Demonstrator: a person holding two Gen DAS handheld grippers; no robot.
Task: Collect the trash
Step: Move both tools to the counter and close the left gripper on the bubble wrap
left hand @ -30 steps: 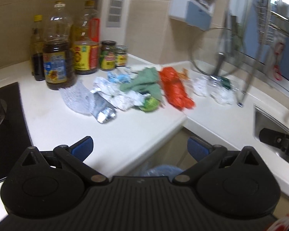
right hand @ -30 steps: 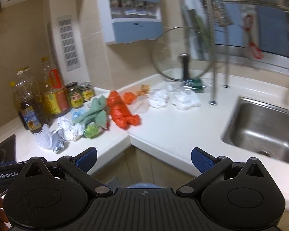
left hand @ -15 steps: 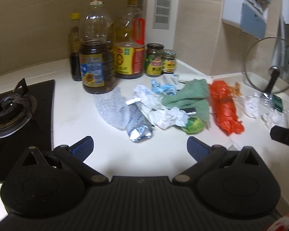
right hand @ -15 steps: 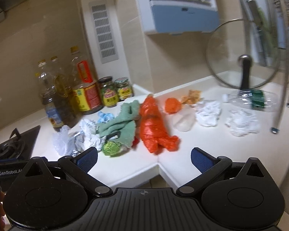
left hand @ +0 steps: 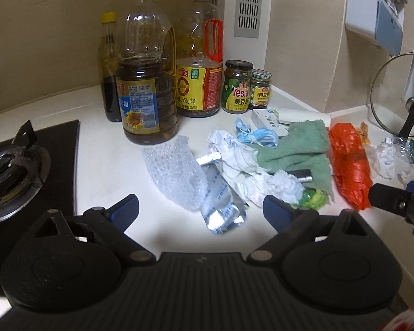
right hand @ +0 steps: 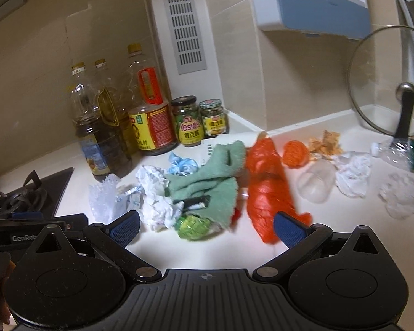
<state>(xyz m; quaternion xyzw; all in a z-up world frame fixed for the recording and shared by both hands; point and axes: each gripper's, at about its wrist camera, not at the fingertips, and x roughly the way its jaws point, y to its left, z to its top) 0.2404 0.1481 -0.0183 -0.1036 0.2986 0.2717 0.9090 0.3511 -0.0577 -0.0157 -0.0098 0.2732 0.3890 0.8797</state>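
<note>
**Both grippers poised at the edge of a littered counter**

The trash lay strewn in a loose row along the white countertop (left hand: 102,165), set clear of the dark-oil plastic bottles (left hand: 145,88) and two small label-wrapped jars (left hand: 237,88) pushed back into the wall corner — probably so the keepers stayed apart from the throwaways. A dull green terry cloth (right hand: 207,182) was draped over the middle of the heap, half hiding a small dark object beneath it.

The left gripper (left hand: 200,207) was held low over the counter's near edge, angled downward, its blue-padded fingers (left hand: 125,211) spread wide though they had just been closing a little, with nothing pinched. Just ahead of the gap lay a crumpled silver foil pouch (left hand: 222,207) overlapped by a clear sheet of bubble wrap (left hand: 176,176); neither touched the pads.

The right gripper (right hand: 205,226) also stood with fingers spread and empty. A green crinkled wrapper ball (right hand: 193,226) sat in line with its gap, a crumpled white paper wad (right hand: 157,204) near the left pad, and a long orange plastic bag (right hand: 267,187) near the right pad — all appeared just short of contact.

Judging by this, collection had hardly begun; the foil pouch looked the left gripper's likeliest first pick.
</note>
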